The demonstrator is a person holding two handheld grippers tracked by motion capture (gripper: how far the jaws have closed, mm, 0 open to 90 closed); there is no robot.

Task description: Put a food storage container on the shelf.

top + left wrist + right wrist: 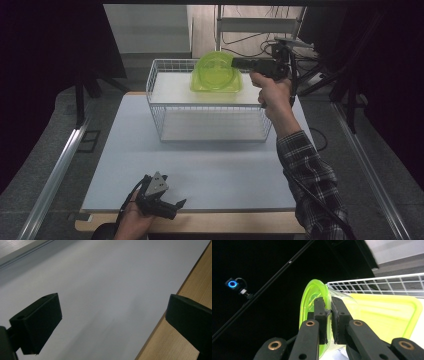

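Now the right tool (235, 62) pinches the green bowl's (216, 72) rim above the wire basket (210, 107).
Keep the bowl level beyond its tips, clearing the basket wall; left tool (175, 205) idles wide.

Our right arm, in a plaid sleeve (312, 180), stretches far forward and up, the right hand (274, 92) raised with its right gripper (235, 62) pointing level toward our left, jaws pinched nearly together on something thin. Our left hand (134, 220) rests low at the near edge, and the left gripper (175, 206) lies level there, pointing right with its jaws spread wide apart.
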